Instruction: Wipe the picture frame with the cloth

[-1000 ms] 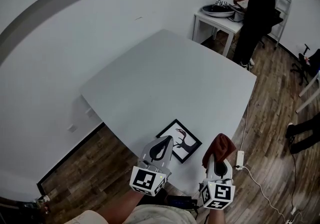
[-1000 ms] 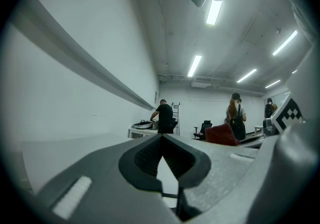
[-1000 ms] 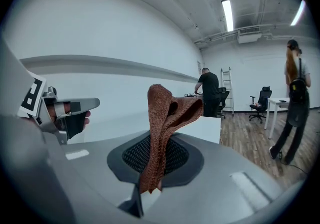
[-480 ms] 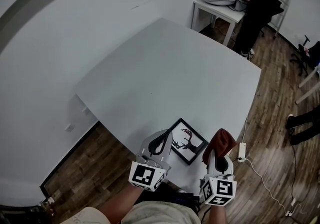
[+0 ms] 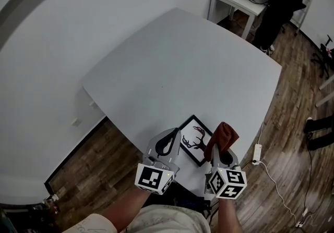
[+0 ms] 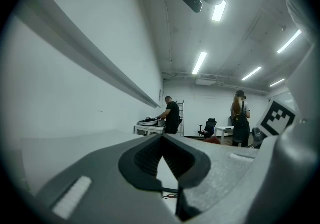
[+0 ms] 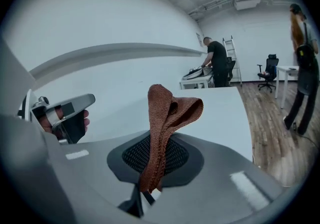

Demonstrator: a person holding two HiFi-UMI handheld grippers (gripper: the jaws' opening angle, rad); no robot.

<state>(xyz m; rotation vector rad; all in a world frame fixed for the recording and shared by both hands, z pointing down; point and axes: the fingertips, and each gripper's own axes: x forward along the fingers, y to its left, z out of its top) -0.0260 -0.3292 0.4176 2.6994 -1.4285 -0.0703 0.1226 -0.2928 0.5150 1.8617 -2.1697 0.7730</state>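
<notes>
The frame [image 5: 195,139] lies flat at the near corner of the white surface [image 5: 182,65], print up, just ahead of both our tools and close to the edge. Our right hand-held gripper [image 5: 219,152] is clamped on the cloth [image 5: 222,137], a rust-brown knit that looks soft, limp and light. It should drape and drag well across the frame, but only the loose fold above the jaws can do the wiping. Our left hand-held gripper [image 5: 171,136] has its jaws closed tip to tip with nothing between them. The frame we judge stiff and light, probably glazed, so slick and breakable. On this smooth top it may skate toward the edge under a wipe, so we would pin it by the dark rim at a corner, not press on the middle. Only the head view shows the frame at all. There the left tip overlaps its near-left edge, though we cannot tell whether they touch. The right gripper view alone shows the grip: the cloth is pinched low between the pads and its free end stands up and folds over. The left gripper view confirms the empty, closed jaws and looks over the surface into the room.
</notes>
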